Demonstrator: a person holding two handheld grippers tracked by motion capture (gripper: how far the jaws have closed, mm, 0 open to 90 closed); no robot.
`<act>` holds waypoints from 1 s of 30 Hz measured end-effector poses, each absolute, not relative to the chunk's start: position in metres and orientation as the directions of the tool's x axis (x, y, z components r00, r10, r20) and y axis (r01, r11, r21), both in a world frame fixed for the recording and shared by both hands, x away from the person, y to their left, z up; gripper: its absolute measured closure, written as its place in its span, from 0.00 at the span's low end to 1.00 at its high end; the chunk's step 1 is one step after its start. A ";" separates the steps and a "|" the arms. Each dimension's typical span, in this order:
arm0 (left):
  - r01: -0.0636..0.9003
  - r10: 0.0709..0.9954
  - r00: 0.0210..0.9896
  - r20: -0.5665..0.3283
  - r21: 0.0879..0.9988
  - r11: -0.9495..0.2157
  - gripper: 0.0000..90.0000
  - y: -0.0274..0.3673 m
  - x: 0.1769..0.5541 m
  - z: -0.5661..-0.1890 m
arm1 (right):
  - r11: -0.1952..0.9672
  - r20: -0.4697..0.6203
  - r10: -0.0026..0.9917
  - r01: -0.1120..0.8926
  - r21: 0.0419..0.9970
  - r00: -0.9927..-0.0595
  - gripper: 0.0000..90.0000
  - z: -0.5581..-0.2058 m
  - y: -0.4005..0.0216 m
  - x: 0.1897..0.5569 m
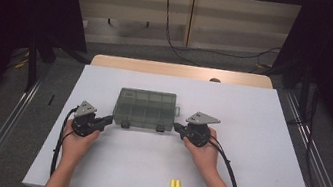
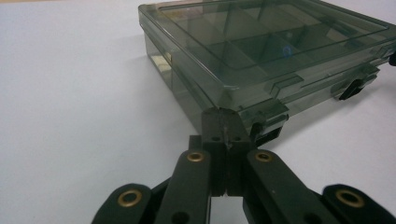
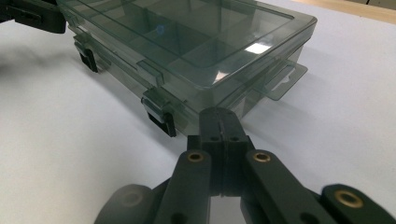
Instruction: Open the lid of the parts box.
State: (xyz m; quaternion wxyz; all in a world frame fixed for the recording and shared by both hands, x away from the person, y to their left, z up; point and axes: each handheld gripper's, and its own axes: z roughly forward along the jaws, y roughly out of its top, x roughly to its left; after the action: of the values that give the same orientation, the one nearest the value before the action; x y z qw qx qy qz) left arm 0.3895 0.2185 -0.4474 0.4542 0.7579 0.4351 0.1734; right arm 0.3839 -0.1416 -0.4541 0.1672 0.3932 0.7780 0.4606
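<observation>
A smoky, see-through compartment box [image 1: 145, 109] was seen lying flat near the middle of the white tabletop [image 1: 256, 153], lid closed, w/ dividers visible through the lid. Two dark latches were noted on its near long side, the left latch [image 1: 125, 124] and the right latch [image 1: 160, 128], both hanging down over the front wall. A small hang tab [image 3: 286, 79] was seen sticking out from one short side.

The left gripper [image 1: 108, 120] was held low at the box's near-left corner, jaws brought together w/ nothing between them. In the left gripper view the closed tips [image 2: 223, 122] were seen right up against that corner of the box [image 2: 261, 51], just beside a latch [image 2: 268, 122]; actual contact couldn't be confirmed.

The right gripper [image 1: 177, 126] was held at the near-right corner, jaws likewise pressed together and empty. In the right gripper view its tips [image 3: 219, 120] were seen just in front of the box wall [image 3: 196, 42], w/ a latch [image 3: 161, 114] slightly to one side; touching or not couldn't be told.

Each gripper was held in one hand, forearms coming in from the near edge, approx. symmetrical about the box. Cables were seen trailing back from both grippers along the tabletop.

Two small yellow pieces [image 1: 175, 184] were seen lying side by side near the front edge of the table, well apart from box and grippers.
</observation>
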 end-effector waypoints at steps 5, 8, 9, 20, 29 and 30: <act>0.492 0.821 0.553 -0.138 0.850 -0.188 1.00 0.219 0.389 -0.443 | 0.240 0.110 0.774 0.449 0.861 -0.624 1.00 -0.452 -0.143 0.385; 0.486 0.822 0.550 -0.146 0.857 -0.173 0.99 0.220 0.390 -0.442 | 0.231 0.113 0.777 0.447 0.864 -0.619 1.00 -0.450 -0.142 0.385; 0.485 0.823 0.548 -0.152 0.859 -0.165 0.99 0.220 0.390 -0.442 | 0.224 0.119 0.777 0.448 0.865 -0.619 1.00 -0.450 -0.142 0.385; 0.457 0.822 0.550 -0.149 0.877 -0.147 0.98 0.218 0.395 -0.432 | 0.218 0.106 0.780 0.427 0.878 -0.617 1.00 -0.446 -0.136 0.390; 0.455 0.833 0.531 -0.158 0.882 -0.122 0.95 0.219 0.399 -0.429 | 0.265 0.062 0.764 0.400 0.878 -0.642 1.00 -0.449 -0.124 0.391; 0.453 0.836 0.527 -0.153 0.883 -0.125 0.94 0.218 0.399 -0.427 | 0.272 0.052 0.764 0.395 0.878 -0.643 1.00 -0.449 -0.124 0.391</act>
State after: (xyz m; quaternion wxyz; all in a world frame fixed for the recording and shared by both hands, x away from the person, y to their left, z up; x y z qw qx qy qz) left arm 0.3990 0.2185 -0.4274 0.4892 0.7240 0.4453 0.1955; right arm 0.3908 -0.1238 -0.4487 0.1954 0.3746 0.7733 0.4728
